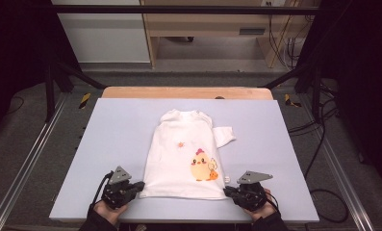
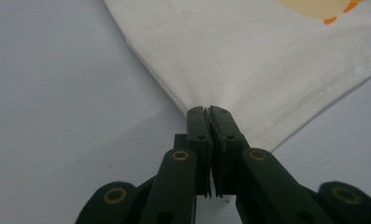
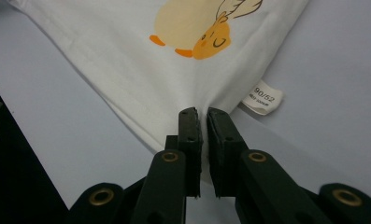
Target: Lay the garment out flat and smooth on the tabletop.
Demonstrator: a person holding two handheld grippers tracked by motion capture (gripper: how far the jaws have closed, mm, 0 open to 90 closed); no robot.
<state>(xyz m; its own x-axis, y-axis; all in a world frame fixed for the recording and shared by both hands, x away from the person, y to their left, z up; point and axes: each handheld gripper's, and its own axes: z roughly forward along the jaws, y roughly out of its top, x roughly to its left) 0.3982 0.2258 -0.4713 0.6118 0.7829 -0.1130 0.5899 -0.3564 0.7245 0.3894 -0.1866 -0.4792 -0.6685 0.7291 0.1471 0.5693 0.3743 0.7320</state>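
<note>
Both hem corners pinched tight, left gripper & right gripper clamped on the shirt; one sleeve tucked, folding barely begun.

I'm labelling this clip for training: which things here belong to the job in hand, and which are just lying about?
In the job:
white cotton T-shirt with a yellow chick print
left gripper, shut on its hem corner
right gripper, shut on the other corner

Lying about:
pale blue table mat
wooden cabinet

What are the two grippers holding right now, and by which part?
The white T-shirt, by its hem: left gripper is shut on the bottom-left corner, right gripper on the bottom-right corner beside the size tag.
</note>
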